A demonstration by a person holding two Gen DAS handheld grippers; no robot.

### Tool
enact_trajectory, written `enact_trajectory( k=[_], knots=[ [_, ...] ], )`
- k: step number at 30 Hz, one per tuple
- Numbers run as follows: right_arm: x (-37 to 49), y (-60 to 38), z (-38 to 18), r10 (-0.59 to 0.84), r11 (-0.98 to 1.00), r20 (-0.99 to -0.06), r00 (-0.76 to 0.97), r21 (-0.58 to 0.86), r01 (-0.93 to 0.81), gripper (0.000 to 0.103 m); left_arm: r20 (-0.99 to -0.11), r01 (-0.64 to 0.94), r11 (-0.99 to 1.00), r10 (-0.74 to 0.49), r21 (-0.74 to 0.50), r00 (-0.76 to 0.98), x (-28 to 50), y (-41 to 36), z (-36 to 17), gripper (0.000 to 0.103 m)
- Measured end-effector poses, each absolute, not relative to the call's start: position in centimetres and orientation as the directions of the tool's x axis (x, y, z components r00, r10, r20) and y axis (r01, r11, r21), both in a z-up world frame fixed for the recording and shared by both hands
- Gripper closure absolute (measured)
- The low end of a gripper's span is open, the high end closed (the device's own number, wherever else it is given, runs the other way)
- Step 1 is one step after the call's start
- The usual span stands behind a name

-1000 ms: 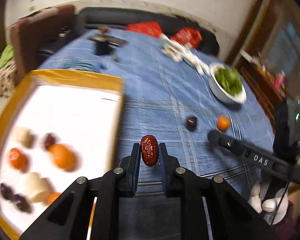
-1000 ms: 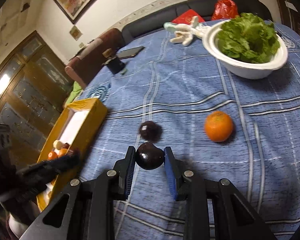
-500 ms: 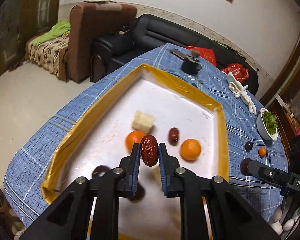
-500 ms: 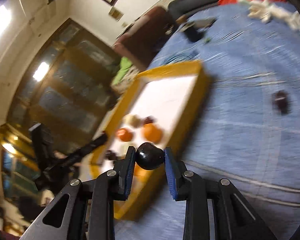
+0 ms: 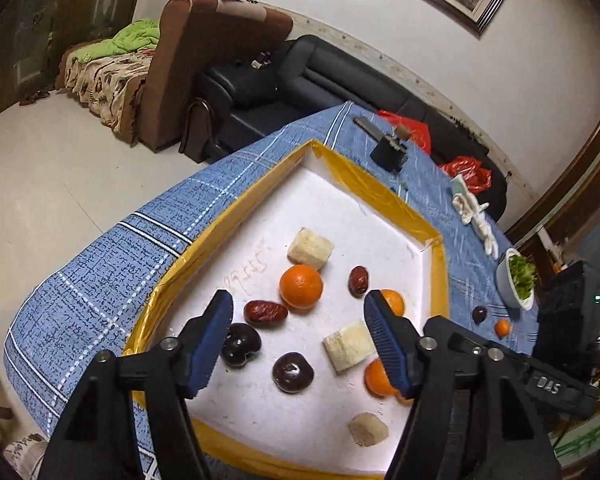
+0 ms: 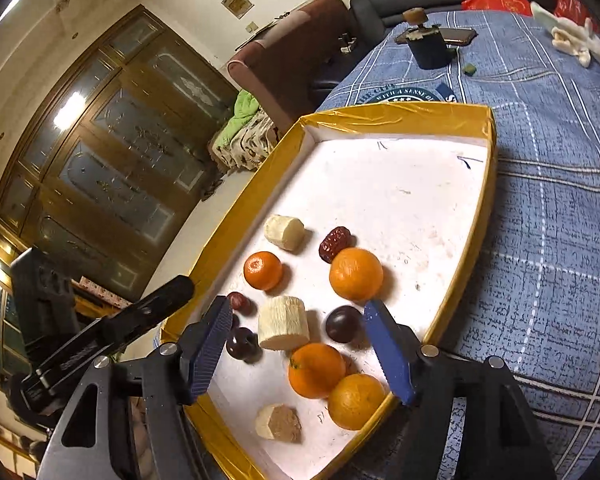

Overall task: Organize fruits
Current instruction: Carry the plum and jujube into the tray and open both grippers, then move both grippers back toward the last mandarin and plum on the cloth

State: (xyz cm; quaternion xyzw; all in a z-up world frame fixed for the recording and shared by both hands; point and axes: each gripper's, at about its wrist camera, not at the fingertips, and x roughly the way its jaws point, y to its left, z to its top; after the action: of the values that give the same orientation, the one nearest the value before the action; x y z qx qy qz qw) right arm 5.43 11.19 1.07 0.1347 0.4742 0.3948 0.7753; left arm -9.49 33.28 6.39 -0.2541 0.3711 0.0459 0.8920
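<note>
Both grippers spread wide and empty over the tray; fruit lies loose inside.

Left gripper point(image 5: 298, 332): jaws apart, nothing held. Under it, left to right: dark plum point(image 5: 241, 345), red date point(image 5: 265, 313), orange point(image 5: 301, 286), second plum point(image 5: 292, 372), pale banana chunk point(image 5: 349, 345). Right gripper point(image 6: 296, 342): also released, over the yellow-rimmed tray point(image 6: 396, 115); a plum point(image 6: 343, 323) sits just inside its right finger. Out on the blue tablecloth point(image 5: 100, 280), a plum point(image 5: 479, 314) and small orange point(image 5: 502, 328), apparently near the greens bowl point(image 5: 514, 280); heavy distortion there.
</note>
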Motion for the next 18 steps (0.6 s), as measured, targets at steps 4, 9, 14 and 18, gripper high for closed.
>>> enact_trajectory(
  k=[4, 9, 14, 18],
  knots=[
    [5.3, 9.7, 1.7, 0.733, 0.664, -0.629, 0.259, 0.579, -0.473, 0.028, -0.668, -0.240, 0.867, -0.134, -0.437, 0.732, -10.0, 32.6, 7.3, 0.034],
    [4.8, 3.5, 3.2, 0.692, 0.717, -0.630, 0.352, 0.544, -0.435, 0.028, -0.651, -0.175, 0.885, -0.170, -0.431, 0.740, -10.2, 30.4, 8.5, 0.028],
    [5.2, -5.7, 3.4, 0.581, 0.813, -0.658, 0.479, 0.497, -0.302, 0.028, -0.652, -0.096, 0.906, -0.221, -0.413, 0.725, -9.6, 26.6, 8.9, 0.028],
    [6.1, -11.5, 2.7, 0.478, 0.869, -0.685, 0.550, 0.459, -0.185, 0.029, -0.675, -0.023, 0.924, -0.262, -0.382, 0.690, -8.8, 22.8, 8.7, 0.028]
  ],
)
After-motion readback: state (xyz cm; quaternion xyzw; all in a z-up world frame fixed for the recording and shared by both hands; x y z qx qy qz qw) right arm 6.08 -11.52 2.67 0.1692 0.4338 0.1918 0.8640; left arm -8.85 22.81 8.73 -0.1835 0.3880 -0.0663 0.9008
